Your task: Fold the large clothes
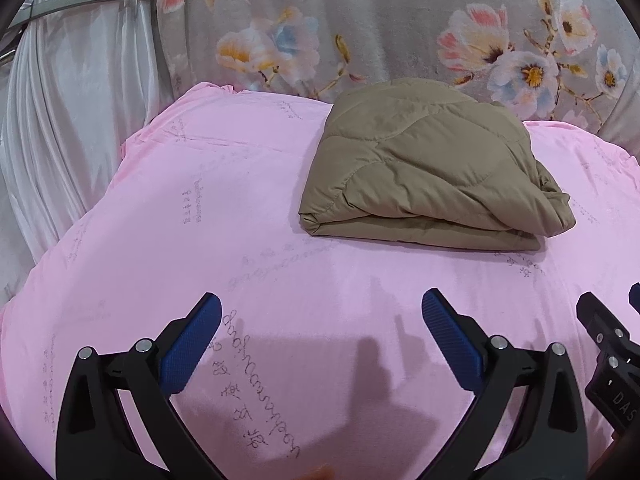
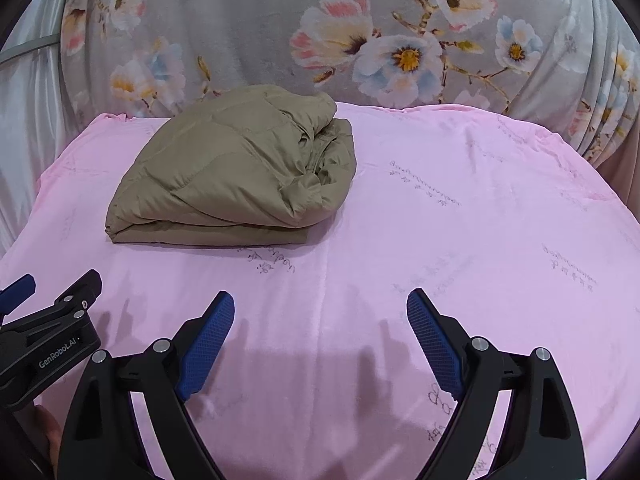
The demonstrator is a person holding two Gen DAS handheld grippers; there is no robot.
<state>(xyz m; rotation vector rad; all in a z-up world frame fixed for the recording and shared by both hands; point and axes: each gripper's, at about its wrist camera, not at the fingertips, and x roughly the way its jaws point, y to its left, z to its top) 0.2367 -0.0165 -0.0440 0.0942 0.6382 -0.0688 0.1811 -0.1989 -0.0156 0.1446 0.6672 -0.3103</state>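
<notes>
White satin curtain [image 1: 68, 112] far left, grey floral fabric [image 1: 400, 20] across the back. Pink plush sheet [image 1: 240, 220] with faint printed script covering the table, otherwise bare. Khaki quilted jacket [image 1: 424, 168] folded into thick puffy rectangular bundle, lying at the back of the sheet near the floral fabric; long axis roughly left-right, neat folded edge facing the cameras, bunched layers at right end. Nothing between tongs and jacket. Left tongs [image 1: 322, 338] released, empty, blue textured pads spread wide. Right tongs [image 2: 320, 340] released, empty, just beside left, well short of jacket.
</notes>
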